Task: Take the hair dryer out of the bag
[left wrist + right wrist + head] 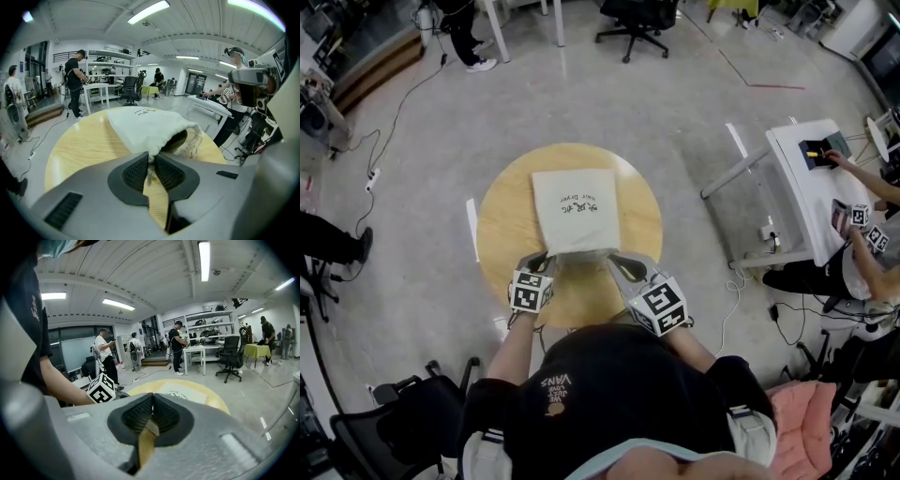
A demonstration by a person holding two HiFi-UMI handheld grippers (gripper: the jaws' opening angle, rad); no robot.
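A white drawstring bag (575, 211) with dark print lies flat on the round wooden table (502, 225), its mouth toward me. My left gripper (546, 258) is at the bag's near left corner; in the left gripper view it (149, 161) is shut on the rim fabric of the bag (145, 126). The mouth gapes, and a dark shape (177, 140) shows inside next to the cord (199, 138). My right gripper (611, 261) sits by the near right corner. In the right gripper view it (152, 399) is shut with nothing between the pads, and the bag (185, 394) lies beyond it.
A white desk (811, 187) stands at the right with a person seated at it. An office chair (637, 23) is far behind the table, a black chair (394, 422) at my near left. Cables (389, 131) run over the floor. Several people stand further off.
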